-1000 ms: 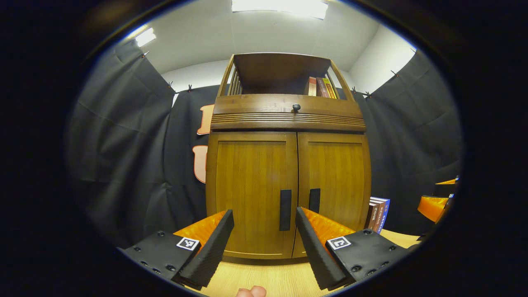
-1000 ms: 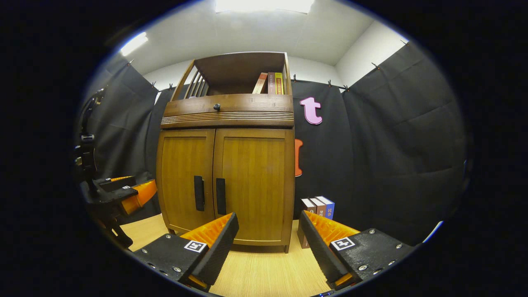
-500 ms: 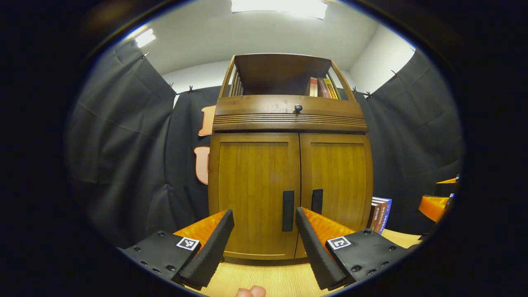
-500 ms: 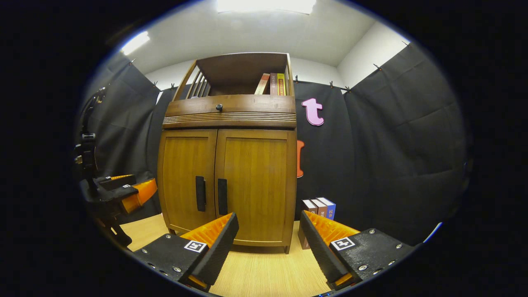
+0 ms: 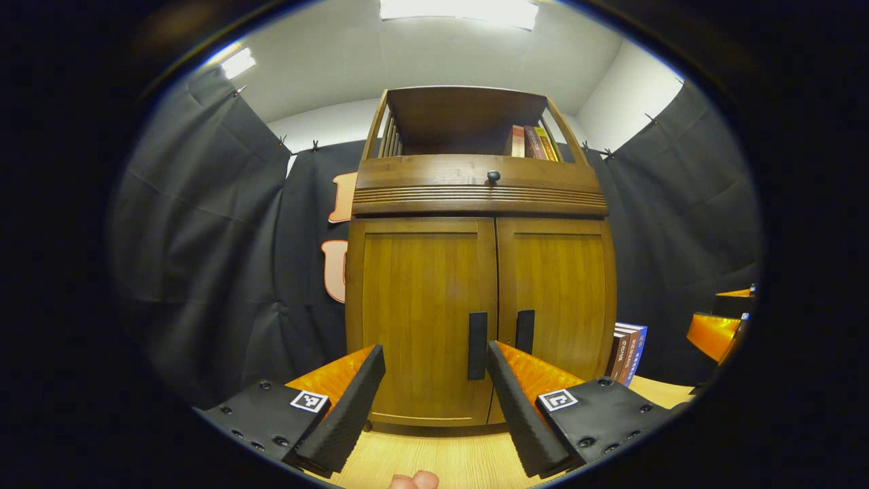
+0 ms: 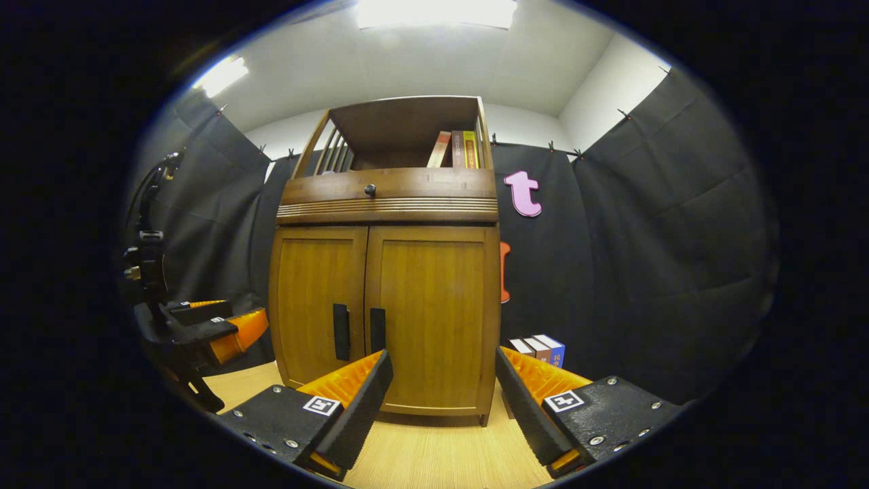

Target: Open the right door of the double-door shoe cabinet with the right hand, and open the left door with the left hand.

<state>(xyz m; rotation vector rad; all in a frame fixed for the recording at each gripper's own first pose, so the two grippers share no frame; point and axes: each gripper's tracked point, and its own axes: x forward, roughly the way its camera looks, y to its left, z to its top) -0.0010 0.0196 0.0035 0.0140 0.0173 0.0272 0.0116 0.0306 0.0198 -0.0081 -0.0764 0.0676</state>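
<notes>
Wooden and closed, the double-door shoe cabinet (image 5: 478,272) stands on the pale table (image 5: 441,462) straight ahead of us in the left gripper view, where our left gripper (image 5: 434,394) hovers spread wide, holding nothing, short of the left door (image 5: 421,319) and its dark handle (image 5: 477,345). Books (image 5: 628,353) stand right of the cabinet, more (image 5: 533,142) on its top shelf. In the right gripper view, our right gripper (image 6: 441,401) is likewise spread before the right door (image 6: 434,319), handle (image 6: 377,331) near the left finger; the left gripper (image 6: 217,333) waits far left.
</notes>
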